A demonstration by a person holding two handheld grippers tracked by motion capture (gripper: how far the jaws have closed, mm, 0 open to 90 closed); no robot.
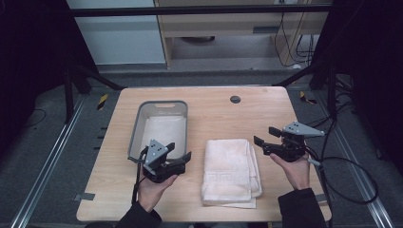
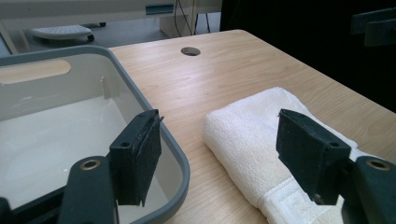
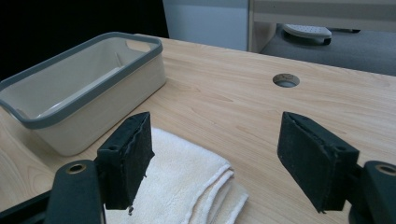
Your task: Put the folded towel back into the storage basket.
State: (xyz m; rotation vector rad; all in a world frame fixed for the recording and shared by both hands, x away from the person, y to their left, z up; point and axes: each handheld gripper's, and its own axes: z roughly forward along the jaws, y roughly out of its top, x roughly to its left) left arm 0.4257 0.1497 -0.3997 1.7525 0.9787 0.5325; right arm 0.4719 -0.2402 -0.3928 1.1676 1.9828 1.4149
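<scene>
A lab is shown: a wooden bench (image 1: 209,102) is ringed by black frame bars (image 1: 199,10), with cables (image 1: 290,38) at 1 o'clock.

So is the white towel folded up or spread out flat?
Folded. The towel lies as a neat thick rectangle on the table, and its stacked layers show along the edge in the right gripper view.

The person's left hand (image 1: 151,186) comes in from the bottom in a dark sleeve, gripping the black 2-jaw left tool (image 1: 182,154) with a grey 3-cornered plate on top — its jaws stand wide apart, nothing between them. The right hand (image 1: 295,170), also dark-sleeved, holds the matching black right tool (image 1: 267,136), jaws likewise spread and empty. The 2 tools are well apart, each angled inward and forward.
</scene>
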